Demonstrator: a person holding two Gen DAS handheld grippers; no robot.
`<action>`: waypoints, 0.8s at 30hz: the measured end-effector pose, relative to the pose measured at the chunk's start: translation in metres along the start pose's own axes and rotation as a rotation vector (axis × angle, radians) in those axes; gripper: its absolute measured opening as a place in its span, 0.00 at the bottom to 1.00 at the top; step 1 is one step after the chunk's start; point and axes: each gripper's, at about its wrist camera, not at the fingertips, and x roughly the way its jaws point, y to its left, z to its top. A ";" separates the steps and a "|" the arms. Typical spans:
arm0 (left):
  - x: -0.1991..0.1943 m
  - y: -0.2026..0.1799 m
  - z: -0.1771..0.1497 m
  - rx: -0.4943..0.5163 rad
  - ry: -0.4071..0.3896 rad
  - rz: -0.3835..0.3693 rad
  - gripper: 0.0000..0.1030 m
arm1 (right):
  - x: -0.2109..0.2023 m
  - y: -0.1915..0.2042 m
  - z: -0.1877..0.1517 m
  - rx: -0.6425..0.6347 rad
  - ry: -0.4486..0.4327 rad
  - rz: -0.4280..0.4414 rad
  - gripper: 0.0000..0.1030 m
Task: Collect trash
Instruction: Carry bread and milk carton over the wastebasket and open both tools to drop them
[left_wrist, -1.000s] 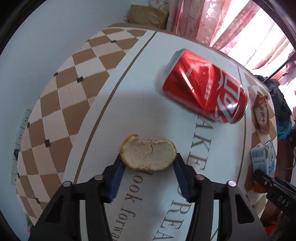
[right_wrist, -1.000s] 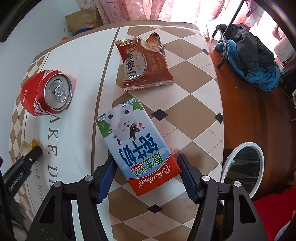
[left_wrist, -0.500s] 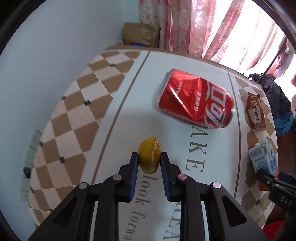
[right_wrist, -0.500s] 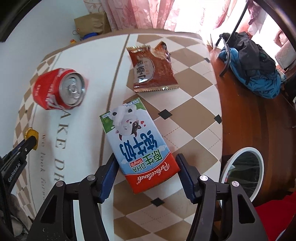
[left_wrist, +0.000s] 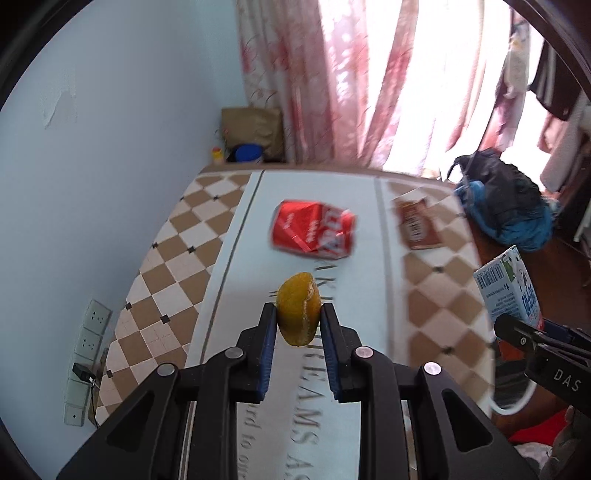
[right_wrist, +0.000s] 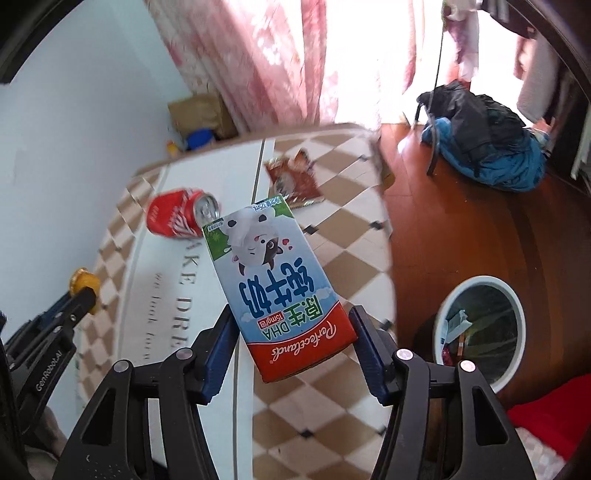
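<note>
My left gripper (left_wrist: 298, 315) is shut on a folded piece of orange peel (left_wrist: 297, 307), held above the table. The peel (right_wrist: 85, 280) also shows in the right wrist view at the tip of the left gripper. My right gripper (right_wrist: 291, 317) is shut on a milk carton (right_wrist: 273, 280) with a cow picture, lifted off the table; the carton (left_wrist: 511, 288) appears at the right in the left wrist view. A dented red soda can (left_wrist: 314, 230) lies on its side on the table. A brown snack wrapper (left_wrist: 417, 225) lies flat to its right.
The table (left_wrist: 184, 236) has a checkered cloth with a white printed strip. A white round trash bin (right_wrist: 480, 332) with litter inside stands on the wooden floor at the right. A dark bag on blue fabric (right_wrist: 484, 136) lies on the floor farther back. Pink curtains hang behind.
Both grippers have risen from the table with their loads: the peel and the milk carton are now in the air. The can and wrapper look smaller and farther away.
</note>
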 end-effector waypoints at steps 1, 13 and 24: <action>-0.011 -0.005 0.000 0.006 -0.015 -0.008 0.20 | -0.014 -0.006 -0.003 0.012 -0.020 0.006 0.60; -0.119 -0.124 0.000 0.158 -0.125 -0.217 0.20 | -0.163 -0.120 -0.038 0.185 -0.228 -0.015 0.60; -0.098 -0.289 -0.019 0.330 -0.017 -0.375 0.20 | -0.153 -0.273 -0.066 0.375 -0.187 -0.139 0.59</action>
